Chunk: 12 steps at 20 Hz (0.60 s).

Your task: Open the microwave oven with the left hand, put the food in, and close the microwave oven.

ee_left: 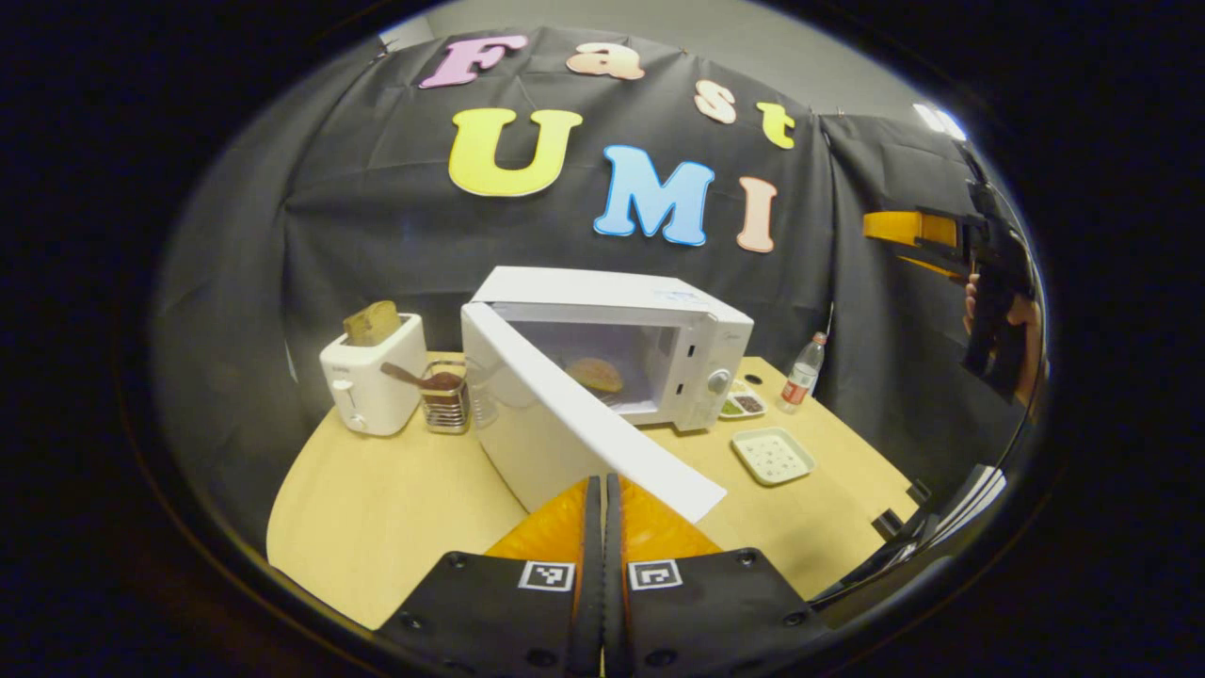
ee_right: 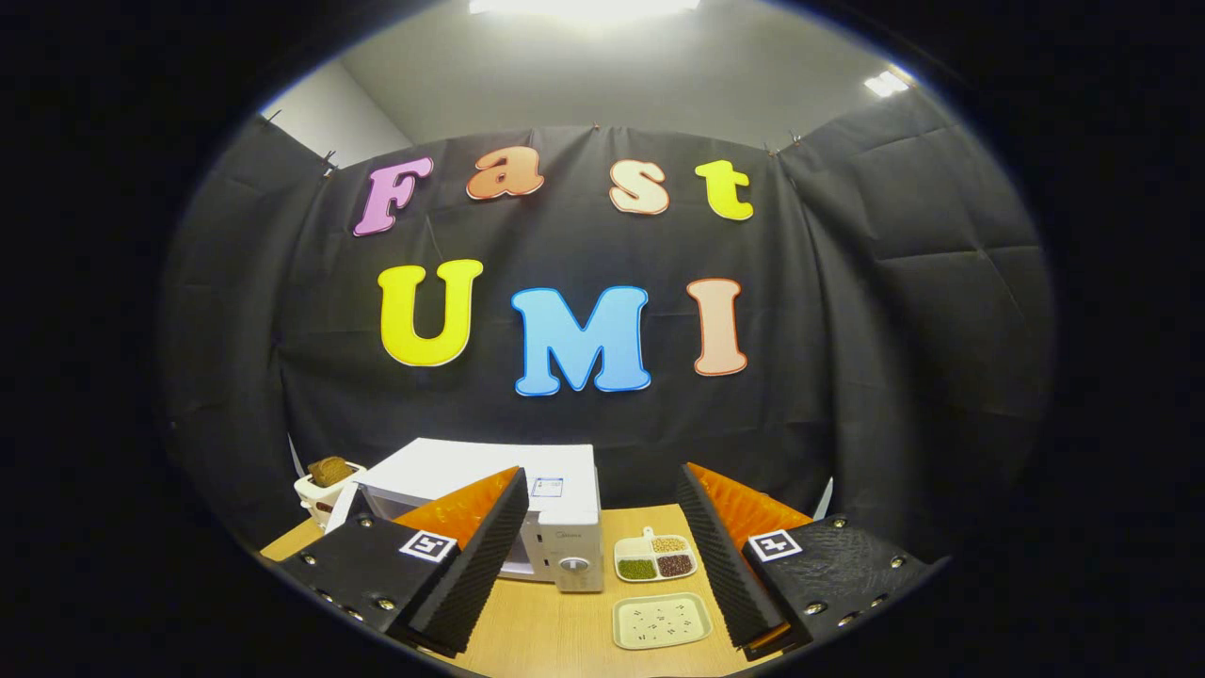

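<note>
Right now the microwave (ee_left: 659, 348) stands on the wooden tabletop (ee_left: 377, 508) with its door (ee_left: 574, 424) swung open toward the camera, and a round piece of food (ee_left: 595, 374) lies inside the chamber. In the left gripper view, the left hand-held gripper (ee_left: 602, 537) sits low in front of the door's outer edge with its fingers pressed together, holding nothing. Left of the microwave are a white toaster (ee_left: 372, 386) with a slice of bread (ee_left: 372, 323) sticking up and a small wire basket (ee_left: 445, 403). On the microwave's other side are a divided dish (ee_left: 741, 404) of seeds, a bottle (ee_left: 801, 374) and an empty pale tray (ee_left: 772, 455). Far off at the right edge, the right hand-held gripper (ee_left: 918, 247) is held up high by a hand (ee_left: 1021, 325). In the right gripper view its fingers are spread wide, nothing between them, above the tabletop, with the microwave, the dish and the tray beyond
</note>
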### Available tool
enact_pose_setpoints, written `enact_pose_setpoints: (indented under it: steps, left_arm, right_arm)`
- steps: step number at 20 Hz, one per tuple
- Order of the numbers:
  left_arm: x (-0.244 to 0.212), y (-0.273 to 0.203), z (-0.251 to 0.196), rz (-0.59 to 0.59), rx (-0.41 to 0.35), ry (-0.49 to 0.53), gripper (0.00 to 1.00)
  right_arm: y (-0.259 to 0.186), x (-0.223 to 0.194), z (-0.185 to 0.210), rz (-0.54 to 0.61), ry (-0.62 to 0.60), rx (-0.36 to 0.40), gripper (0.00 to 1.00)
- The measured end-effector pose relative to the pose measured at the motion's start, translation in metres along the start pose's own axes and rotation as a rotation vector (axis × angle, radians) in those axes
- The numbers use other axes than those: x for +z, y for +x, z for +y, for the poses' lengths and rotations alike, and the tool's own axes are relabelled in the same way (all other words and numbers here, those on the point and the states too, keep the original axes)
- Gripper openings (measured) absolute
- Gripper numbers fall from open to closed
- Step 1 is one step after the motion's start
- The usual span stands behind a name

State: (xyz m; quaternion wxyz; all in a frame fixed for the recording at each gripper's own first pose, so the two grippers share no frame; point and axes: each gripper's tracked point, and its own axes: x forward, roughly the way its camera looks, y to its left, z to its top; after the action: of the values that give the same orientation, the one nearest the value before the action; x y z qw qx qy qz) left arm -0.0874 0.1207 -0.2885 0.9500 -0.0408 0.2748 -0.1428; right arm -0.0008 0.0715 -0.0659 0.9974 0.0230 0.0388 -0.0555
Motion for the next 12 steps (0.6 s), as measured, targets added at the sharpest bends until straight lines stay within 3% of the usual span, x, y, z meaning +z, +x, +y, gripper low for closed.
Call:
enact_pose_setpoints:
  steps: [8,12]
  left_arm:
    - [0.015,0.052,-0.031,0.011,-0.061,-0.031,0.07]
    - [0.027,0.073,-0.046,-0.002,-0.084,0.003,0.07]
  right_arm:
    - [0.02,0.003,-0.026,0.015,0.034,-0.025,0.97]
    - [0.028,0.002,-0.036,0.019,0.036,-0.028,0.97]
